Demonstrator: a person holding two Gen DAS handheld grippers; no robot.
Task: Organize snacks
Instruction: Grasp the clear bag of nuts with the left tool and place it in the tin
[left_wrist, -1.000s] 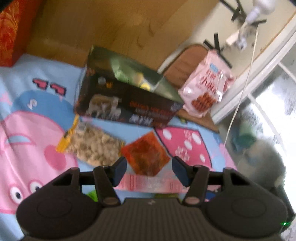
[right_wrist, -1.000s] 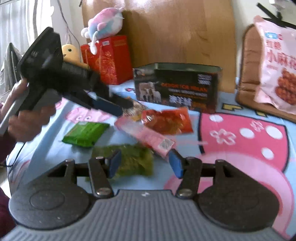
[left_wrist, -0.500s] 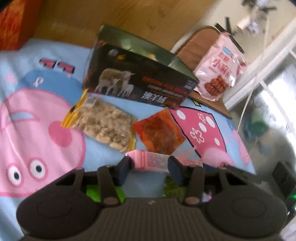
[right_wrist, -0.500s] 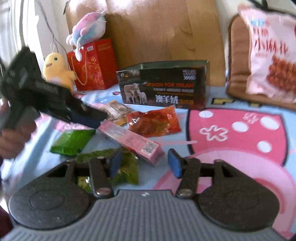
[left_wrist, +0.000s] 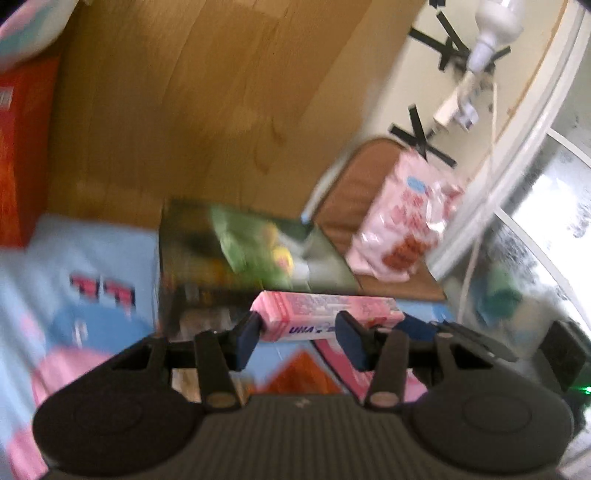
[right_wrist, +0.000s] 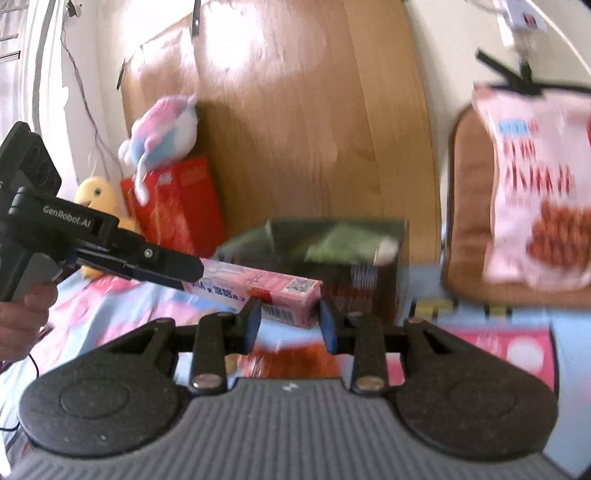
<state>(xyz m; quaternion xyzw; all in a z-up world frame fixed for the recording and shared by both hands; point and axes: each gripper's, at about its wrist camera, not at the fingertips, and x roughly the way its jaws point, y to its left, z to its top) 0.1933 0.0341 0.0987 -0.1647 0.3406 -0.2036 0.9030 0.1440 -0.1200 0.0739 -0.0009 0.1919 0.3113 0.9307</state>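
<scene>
Pink snack box (left_wrist: 325, 312), lifted since, apparently gripped by both left gripper (left_wrist: 297, 338) and right gripper (right_wrist: 290, 320).

Long snack box (left_wrist: 325, 308): held crosswise above the blanket (left_wrist: 92, 258), in front of the open tin (left_wrist: 255, 240).
Snack bag (left_wrist: 402, 229): right of the tin, on a cushion (left_wrist: 354, 192).
Gift bag (right_wrist: 173, 206): left of the tin.

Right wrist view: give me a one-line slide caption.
Both grippers carry the long pink snack box toward the dark open box: left gripper at one end, right gripper at the other.
</scene>
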